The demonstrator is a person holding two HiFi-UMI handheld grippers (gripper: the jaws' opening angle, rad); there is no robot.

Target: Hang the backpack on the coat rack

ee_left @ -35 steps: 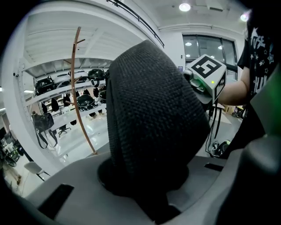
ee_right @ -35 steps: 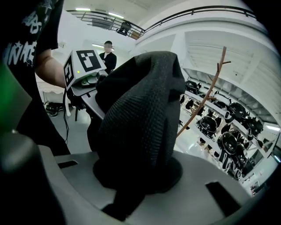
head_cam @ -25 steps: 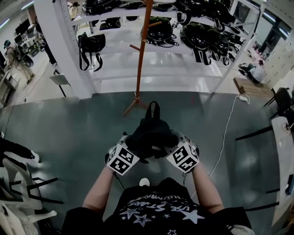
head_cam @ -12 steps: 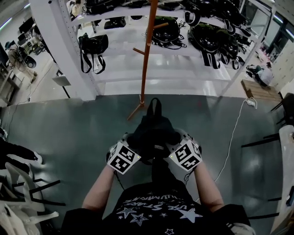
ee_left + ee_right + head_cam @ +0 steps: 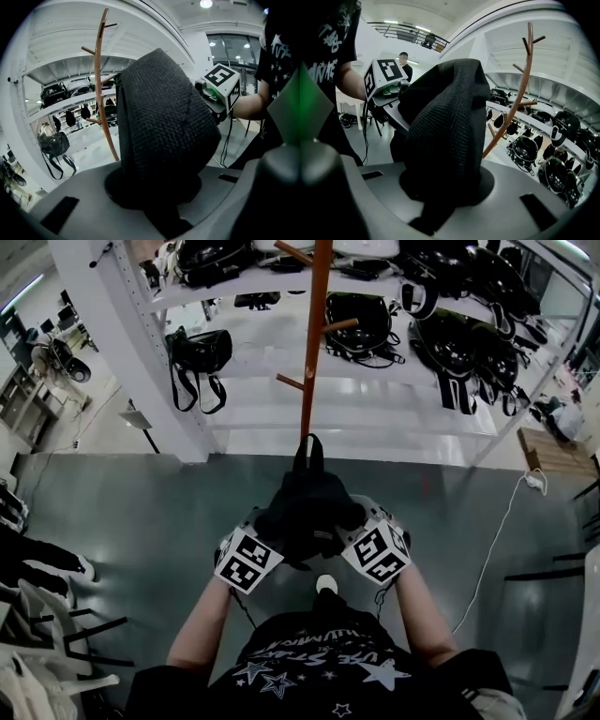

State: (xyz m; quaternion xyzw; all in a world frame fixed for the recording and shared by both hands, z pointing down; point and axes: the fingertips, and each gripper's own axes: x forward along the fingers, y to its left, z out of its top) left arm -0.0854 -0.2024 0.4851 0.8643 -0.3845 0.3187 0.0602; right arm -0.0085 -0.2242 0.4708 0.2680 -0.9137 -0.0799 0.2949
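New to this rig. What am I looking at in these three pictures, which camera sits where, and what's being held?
There is no robot here. A person holds a two-jaw gripper in each hand, and the cubes with square markers are part of those grippers. The top-down picture comes from a camera on the person's head. The other two come from cameras riding on each gripper, looking along its jaws. The left gripper and right gripper are both clamped on a black backpack, held between them above the green floor. Just ahead stands a brown wooden coat rack, in front of white shelves that hold black bags.
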